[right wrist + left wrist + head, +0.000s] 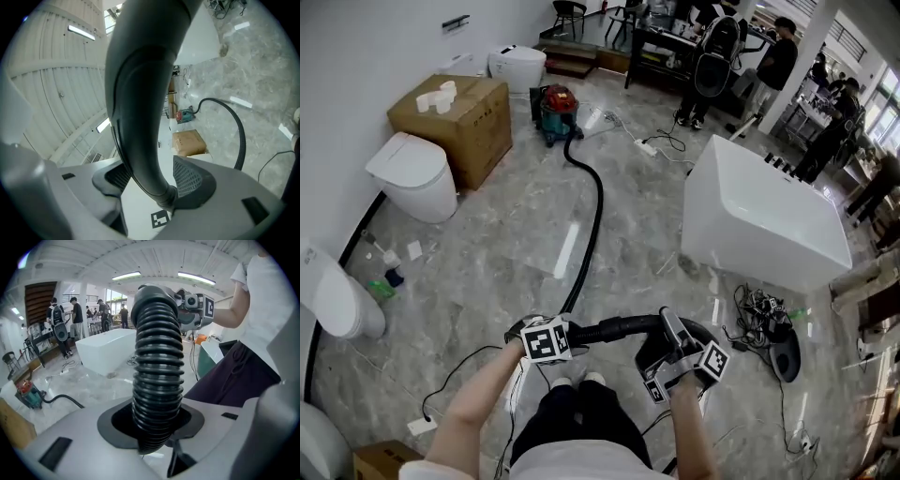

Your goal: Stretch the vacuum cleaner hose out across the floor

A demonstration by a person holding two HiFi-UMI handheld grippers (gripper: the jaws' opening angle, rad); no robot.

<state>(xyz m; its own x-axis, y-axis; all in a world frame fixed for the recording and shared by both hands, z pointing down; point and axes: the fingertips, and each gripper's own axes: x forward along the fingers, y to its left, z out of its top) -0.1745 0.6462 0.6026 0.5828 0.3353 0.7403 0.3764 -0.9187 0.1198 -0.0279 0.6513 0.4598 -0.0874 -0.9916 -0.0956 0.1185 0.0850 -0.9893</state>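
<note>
The red and teal vacuum cleaner stands far off by the wall. Its black hose runs over the marble floor to me. My left gripper grips the ribbed hose near its end; in the left gripper view my left gripper has both pads pressed on it. The smooth curved handle tube passes between the jaws of my right gripper, which stand wide, with a gap to one pad. In the head view my right gripper sits at that tube's end.
A white bathtub stands to the right of the hose. Toilets and a cardboard box line the left wall. Tangled cables lie near my right side. People stand at the back.
</note>
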